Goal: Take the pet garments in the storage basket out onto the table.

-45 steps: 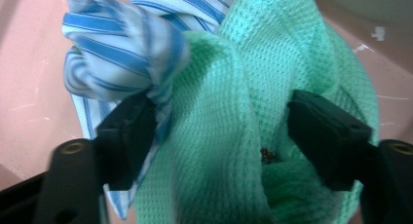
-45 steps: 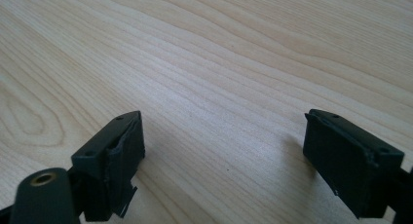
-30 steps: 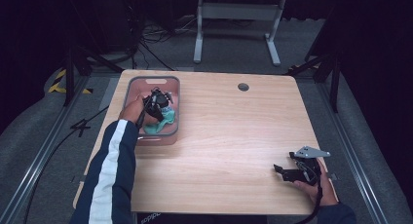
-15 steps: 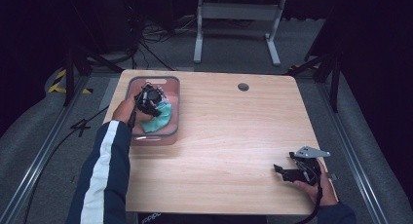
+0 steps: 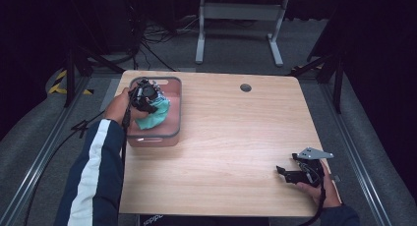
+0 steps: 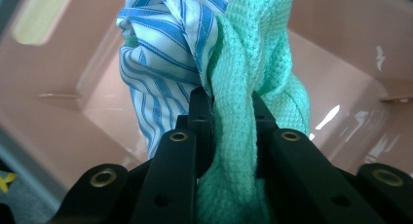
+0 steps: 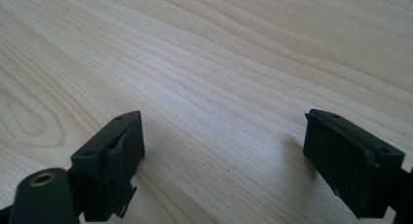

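- A pale wooden table (image 5: 231, 152) stands on a grey floor in a dark room, with a white metal frame beyond its far edge.
- A green waffle-weave cloth (image 6: 243, 112) is pinched in the left claw (image 5: 147, 97), whose jaws press on it from both sides, over the pink bin (image 5: 169, 132).
- A blue-and-white striped cloth (image 6: 156, 58) is bunched against the green one, just beside the jaw on that side; whether the jaws also catch it I cannot tell.
- The pink bin sits at the table's far left corner; in the left gripper view its smooth walls lie behind both cloths.
- A dark sleeve with a white stripe (image 5: 96, 167) runs from the near edge toward the bin.
- Well apart from the bin, by the table's near right corner, the right claw (image 7: 224, 156) lies low over bare wood, jaws wide with nothing between them.
- A small round grommet (image 5: 246, 87) sits to the right of the bin, near the far edge.
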`<state>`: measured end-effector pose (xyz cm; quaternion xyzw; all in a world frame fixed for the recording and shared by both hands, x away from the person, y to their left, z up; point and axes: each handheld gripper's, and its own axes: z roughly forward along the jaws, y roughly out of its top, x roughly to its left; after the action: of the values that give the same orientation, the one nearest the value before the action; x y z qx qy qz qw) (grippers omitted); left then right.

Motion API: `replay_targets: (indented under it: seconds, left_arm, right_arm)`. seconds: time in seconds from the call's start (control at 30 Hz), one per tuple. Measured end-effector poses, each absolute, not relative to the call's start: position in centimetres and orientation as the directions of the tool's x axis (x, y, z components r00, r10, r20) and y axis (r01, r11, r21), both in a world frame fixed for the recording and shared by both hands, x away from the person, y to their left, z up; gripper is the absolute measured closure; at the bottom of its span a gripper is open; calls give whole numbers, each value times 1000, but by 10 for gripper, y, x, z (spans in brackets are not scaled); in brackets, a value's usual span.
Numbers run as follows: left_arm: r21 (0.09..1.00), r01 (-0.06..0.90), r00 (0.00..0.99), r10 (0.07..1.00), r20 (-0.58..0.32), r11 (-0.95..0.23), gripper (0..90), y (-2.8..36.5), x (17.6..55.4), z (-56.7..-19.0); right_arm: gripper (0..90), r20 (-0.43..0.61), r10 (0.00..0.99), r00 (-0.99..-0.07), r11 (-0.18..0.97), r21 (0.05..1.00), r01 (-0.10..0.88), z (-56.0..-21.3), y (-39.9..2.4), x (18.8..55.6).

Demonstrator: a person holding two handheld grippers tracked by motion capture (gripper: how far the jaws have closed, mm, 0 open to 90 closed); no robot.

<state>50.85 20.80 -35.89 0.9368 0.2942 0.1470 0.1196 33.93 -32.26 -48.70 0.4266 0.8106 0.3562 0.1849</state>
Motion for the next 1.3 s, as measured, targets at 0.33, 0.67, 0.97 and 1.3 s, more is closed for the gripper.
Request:
replay_targets:
  seconds: [0.33, 0.67, 0.97, 1.3]
  left_arm:
    - [329, 481, 790, 564, 240, -813, 786, 206, 496, -330]
    - [359, 436, 801, 538, 264, -825, 786, 193, 485, -307]
    - [371, 373, 837, 481, 262, -850, 786, 170, 475, -297]
    - [369, 277, 879, 389, 275, -887, 786, 122, 468, -293]
  right_arm:
    - [153, 4, 823, -568, 382, 735, 560, -487, -323, 339]
    - [153, 5, 823, -568, 381, 735, 560, -487, -322, 339]
    - [153, 4, 823, -568, 382, 735, 560, -487, -323, 339]
    - [153, 4, 823, -567, 382, 735, 560, -487, -323, 339]
